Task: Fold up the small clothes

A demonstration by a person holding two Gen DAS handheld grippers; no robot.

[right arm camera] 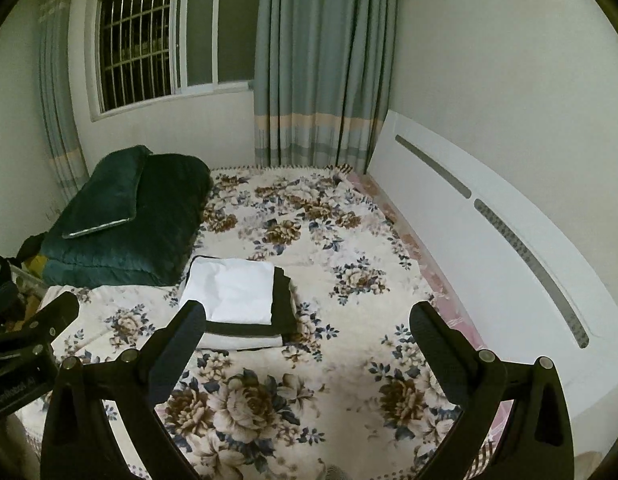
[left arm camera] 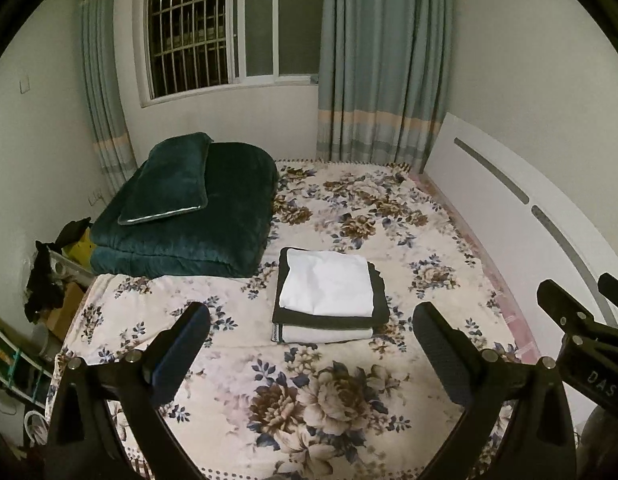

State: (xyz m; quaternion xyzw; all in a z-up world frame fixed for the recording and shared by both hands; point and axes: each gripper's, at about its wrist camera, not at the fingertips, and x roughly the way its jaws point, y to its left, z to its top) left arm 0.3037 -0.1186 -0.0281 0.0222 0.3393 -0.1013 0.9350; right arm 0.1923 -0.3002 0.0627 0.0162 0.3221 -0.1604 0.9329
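A stack of folded small clothes (left arm camera: 327, 296) lies on the floral bedspread (left arm camera: 349, 216): a white piece on top, a black one under it, another white one at the bottom. In the right wrist view the same stack (right arm camera: 239, 304) sits left of centre. My left gripper (left arm camera: 311, 320) hangs open above the bed, just short of the stack, holding nothing. My right gripper (right arm camera: 309, 318) is open too, to the right of the stack, and its left finger (right arm camera: 177, 344) overlaps the stack's near edge in view. Each gripper shows at the edge of the other's view.
A folded dark green quilt (left arm camera: 189, 224) with a matching pillow (left arm camera: 169, 180) lies at the bed's far left. A white headboard (right arm camera: 489, 216) runs along the right side. Curtains (left arm camera: 381, 64) and a barred window (left arm camera: 189, 32) stand behind. Clutter (left arm camera: 49, 280) sits on the floor left of the bed.
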